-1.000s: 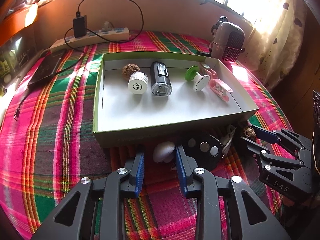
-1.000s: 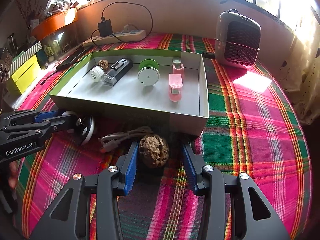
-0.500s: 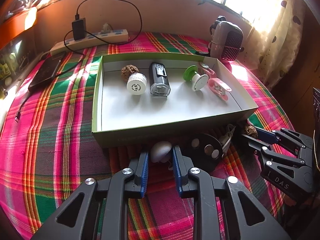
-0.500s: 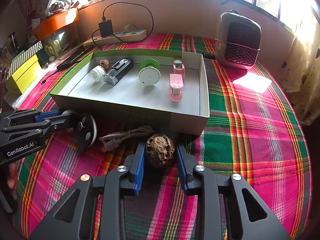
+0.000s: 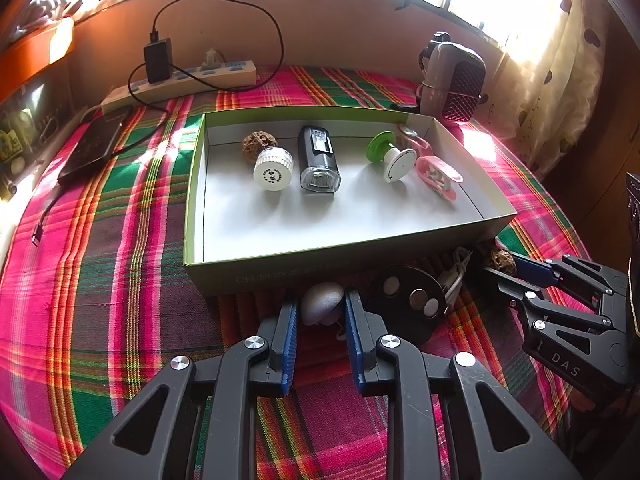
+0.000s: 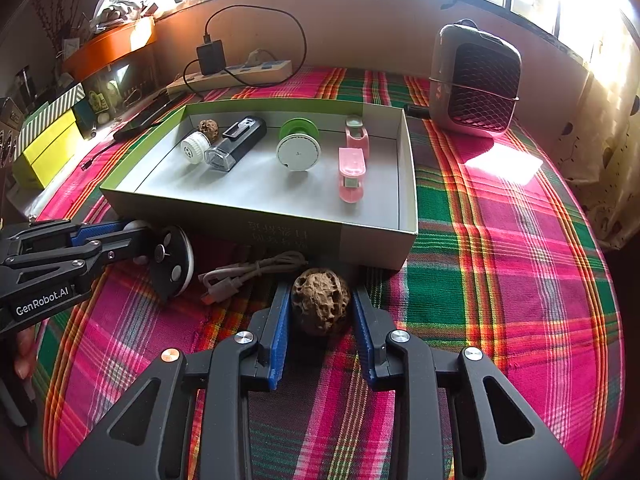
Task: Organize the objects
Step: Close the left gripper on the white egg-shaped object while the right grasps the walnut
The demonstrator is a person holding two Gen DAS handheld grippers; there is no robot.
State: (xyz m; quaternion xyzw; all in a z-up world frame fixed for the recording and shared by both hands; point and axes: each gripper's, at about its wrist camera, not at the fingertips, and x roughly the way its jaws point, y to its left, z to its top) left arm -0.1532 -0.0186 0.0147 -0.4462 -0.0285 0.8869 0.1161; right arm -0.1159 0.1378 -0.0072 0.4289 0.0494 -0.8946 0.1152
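Observation:
A green-rimmed box (image 5: 280, 276) (image 6: 376, 240) holds a walnut (image 5: 259, 142), a white cap (image 5: 273, 169), a black light (image 5: 319, 158), a green-and-white spool (image 5: 394, 158) and a pink clip (image 5: 438, 174). My left gripper (image 5: 320, 306) is shut on a white egg-shaped object (image 5: 322, 306) on the cloth in front of the box. My right gripper (image 6: 320, 304) is shut on a brown walnut (image 6: 320, 306) by the box's front right corner. A black disc (image 5: 412, 304) (image 6: 172, 258) and a coiled white cable (image 6: 248, 274) lie between the grippers.
A plaid cloth (image 6: 500, 240) covers the round table. A small heater (image 6: 474, 84) stands at the back right. A power strip with charger (image 5: 180, 80) and a dark phone (image 5: 94, 146) lie at the back left. Yellow boxes (image 6: 48, 148) stand far left.
Both grippers closed: the left onto the white egg-shaped object, the right onto the walnut. Both had stood wide around them one second ago.

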